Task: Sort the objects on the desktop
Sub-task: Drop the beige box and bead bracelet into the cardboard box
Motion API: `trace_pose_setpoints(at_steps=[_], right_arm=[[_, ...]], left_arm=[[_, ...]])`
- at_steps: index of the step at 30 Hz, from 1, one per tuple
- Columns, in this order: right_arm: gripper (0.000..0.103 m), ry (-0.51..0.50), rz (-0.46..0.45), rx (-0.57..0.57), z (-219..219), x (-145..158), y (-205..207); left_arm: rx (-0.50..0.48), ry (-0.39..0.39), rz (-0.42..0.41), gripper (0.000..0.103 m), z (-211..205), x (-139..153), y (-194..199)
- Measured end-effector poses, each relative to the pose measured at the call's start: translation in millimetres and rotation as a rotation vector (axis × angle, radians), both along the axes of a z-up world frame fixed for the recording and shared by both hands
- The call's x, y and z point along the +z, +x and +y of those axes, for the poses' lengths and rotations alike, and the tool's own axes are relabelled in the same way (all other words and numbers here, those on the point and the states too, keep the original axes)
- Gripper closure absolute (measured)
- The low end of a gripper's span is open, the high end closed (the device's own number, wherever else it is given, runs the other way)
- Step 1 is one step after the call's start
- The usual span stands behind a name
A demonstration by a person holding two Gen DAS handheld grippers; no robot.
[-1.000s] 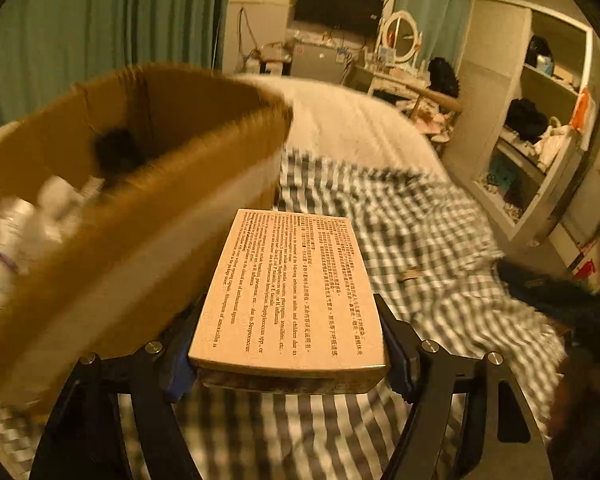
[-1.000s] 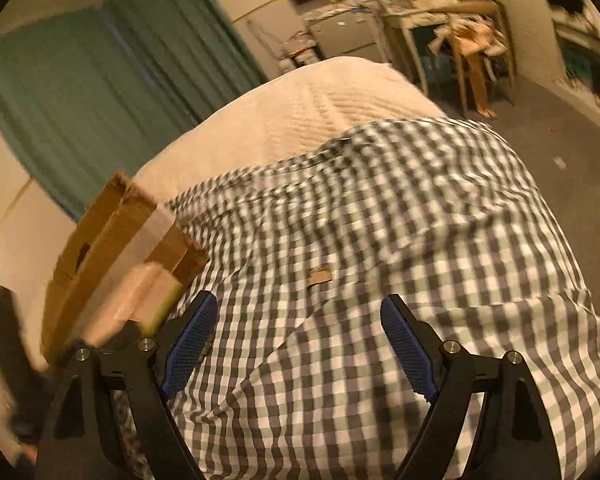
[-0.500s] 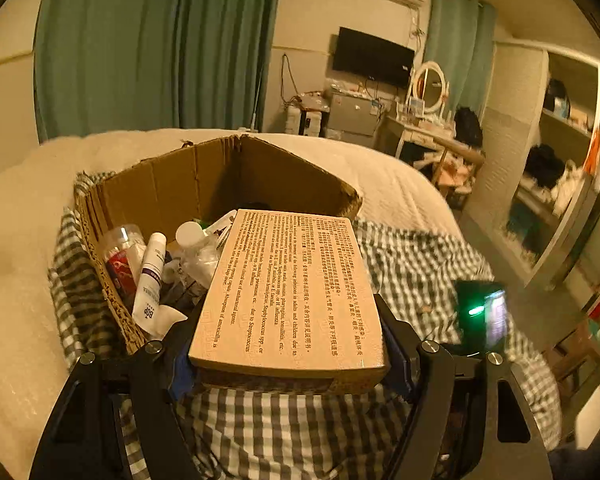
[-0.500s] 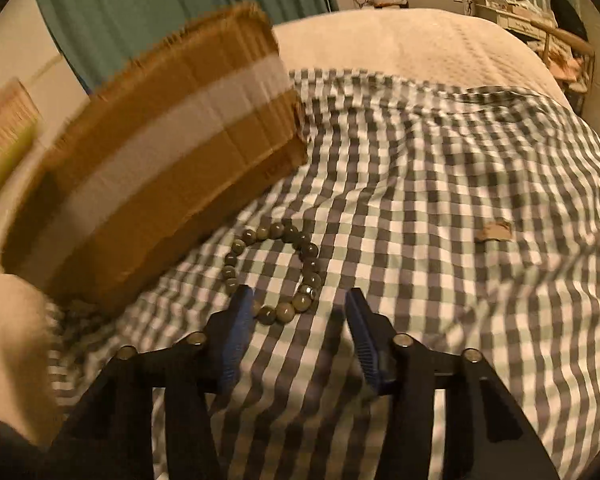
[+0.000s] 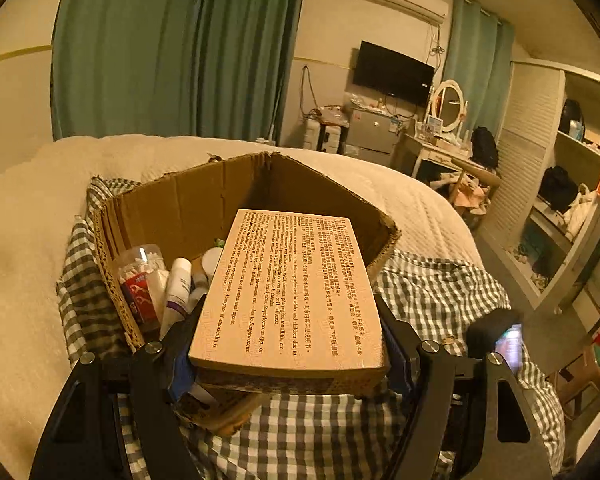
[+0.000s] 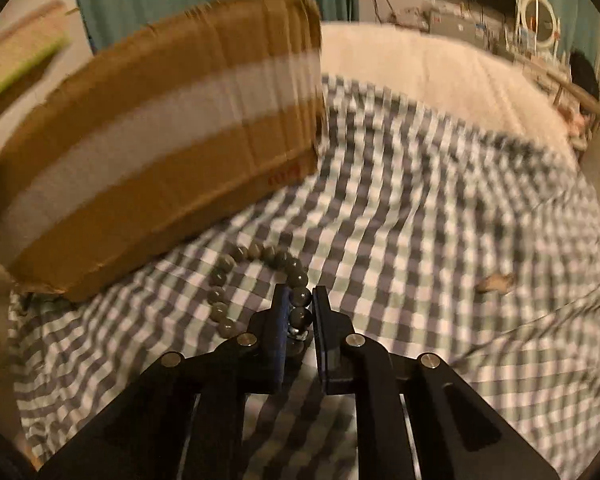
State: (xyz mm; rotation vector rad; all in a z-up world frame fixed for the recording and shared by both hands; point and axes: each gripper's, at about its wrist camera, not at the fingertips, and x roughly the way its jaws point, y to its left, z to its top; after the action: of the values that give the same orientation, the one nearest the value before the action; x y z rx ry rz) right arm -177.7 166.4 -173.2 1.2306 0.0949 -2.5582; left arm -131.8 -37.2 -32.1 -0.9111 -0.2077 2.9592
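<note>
My left gripper [image 5: 288,344] is shut on a flat tan medicine box [image 5: 288,292] printed with black text, held level over the near edge of an open cardboard box [image 5: 188,200]. That cardboard box holds a cotton swab jar [image 5: 140,276], a white tube [image 5: 176,292] and other small bottles. In the right wrist view, my right gripper [image 6: 300,300] is shut on a bead bracelet [image 6: 256,280] of dark round beads lying on the checked cloth [image 6: 420,240], just in front of the cardboard box [image 6: 160,140].
A small scrap [image 6: 496,282] lies on the checked cloth to the right. The cream bedspread [image 5: 380,176] lies beyond the box. My right gripper's body with a lit screen [image 5: 508,344] shows at the right of the left wrist view. Shelves [image 5: 560,200] and a dresser [image 5: 440,148] stand far off.
My right gripper has closed from open onto the bead bracelet. My left gripper has swung up and left, bringing the medicine box over the cardboard box's near edge.
</note>
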Motion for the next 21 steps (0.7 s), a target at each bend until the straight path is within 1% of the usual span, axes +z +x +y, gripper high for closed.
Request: trace_pose_setpoints(at_steps=[5, 8, 11, 14, 17, 19, 20, 21], right_arm=[[0.092, -0.059, 0.083, 0.021, 0.0, 53.4, 21.0], [0.092, -0.132, 0.126, 0.050, -4.8, 89.2, 33.4], [0.092, -0.173, 0.187, 0.080, -18.9, 133.0, 33.5], [0.092, -0.215, 0.222, 0.116, -36.9, 172.6, 19.6], [0.092, -0.217, 0.259, 0.134, -56.6, 201.7, 3.5], [0.092, -0.231, 0.259, 0.137, -69.5, 209.2, -11.0], [0.090, -0.230, 0.249, 0.123, -76.5, 209.7, -20.3], [0.080, -0.217, 0.231, 0.103, -82.2, 209.5, -28.7]], left_arm=[[0.004, -0.014, 0.003, 0.027, -3.7, 4.5, 0.0], [0.006, 0.008, 0.014, 0.027, -12.5, 13.2, 0.4], [0.012, 0.007, 0.033, 0.027, -23.2, 24.5, -5.3], [0.044, -0.007, 0.039, 0.027, -41.5, 28.2, -18.4], [0.029, 0.008, -0.010, 0.026, -57.4, 24.5, -34.0], [-0.005, 0.043, -0.034, 0.020, -68.6, 19.3, -42.4], [-0.004, 0.044, -0.037, 0.011, -71.7, 17.9, -44.2], [0.017, 0.038, -0.033, 0.004, -74.8, 16.7, -43.9]])
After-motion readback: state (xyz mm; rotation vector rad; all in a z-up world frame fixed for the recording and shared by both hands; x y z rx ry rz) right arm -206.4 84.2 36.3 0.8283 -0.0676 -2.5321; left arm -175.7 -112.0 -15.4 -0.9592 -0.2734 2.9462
